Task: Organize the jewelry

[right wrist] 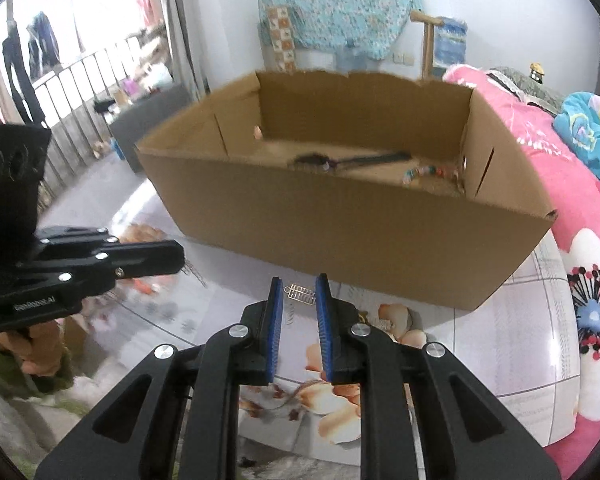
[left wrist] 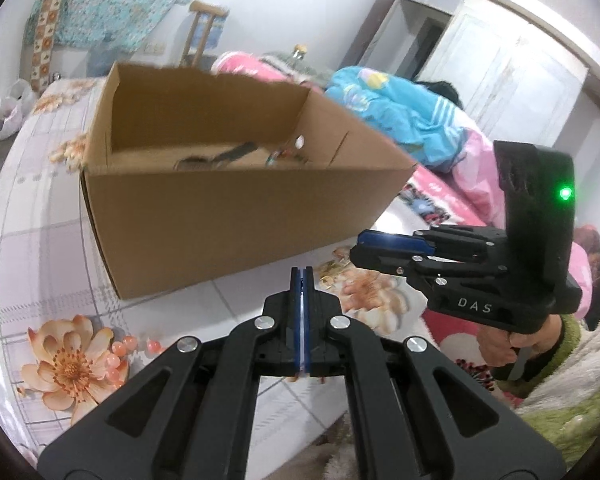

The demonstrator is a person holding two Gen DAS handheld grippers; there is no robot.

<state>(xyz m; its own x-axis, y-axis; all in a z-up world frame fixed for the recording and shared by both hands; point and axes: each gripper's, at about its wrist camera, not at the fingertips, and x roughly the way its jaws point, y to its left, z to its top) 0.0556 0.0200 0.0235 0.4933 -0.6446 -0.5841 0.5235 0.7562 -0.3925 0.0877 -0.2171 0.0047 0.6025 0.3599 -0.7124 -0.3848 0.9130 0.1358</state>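
An open cardboard box [left wrist: 228, 216] [right wrist: 340, 236] stands on the flowered tablecloth. A dark long item [right wrist: 356, 160] and a coloured bead string [right wrist: 428, 171] lie in it. My right gripper [right wrist: 299, 293] hangs in front of the box, its blue pads narrowly apart and shut on a small silver pendant [right wrist: 301, 295]. The left wrist view shows this gripper [left wrist: 358, 250] from the side, above gold pieces [left wrist: 330, 276] on the cloth. My left gripper [left wrist: 302, 276] [right wrist: 180, 260] is shut, pads together. Thin dark strands [right wrist: 196, 276] show by its tip; I cannot tell if they are held.
Peach beads [left wrist: 118, 354] lie by a printed flower at the cloth's near left. A pink blanket [right wrist: 540, 184] and blue garment [left wrist: 400, 116] are piled right of the box. A hand in a green sleeve [left wrist: 504, 344] holds the right gripper. A railing [right wrist: 80, 92] runs far left.
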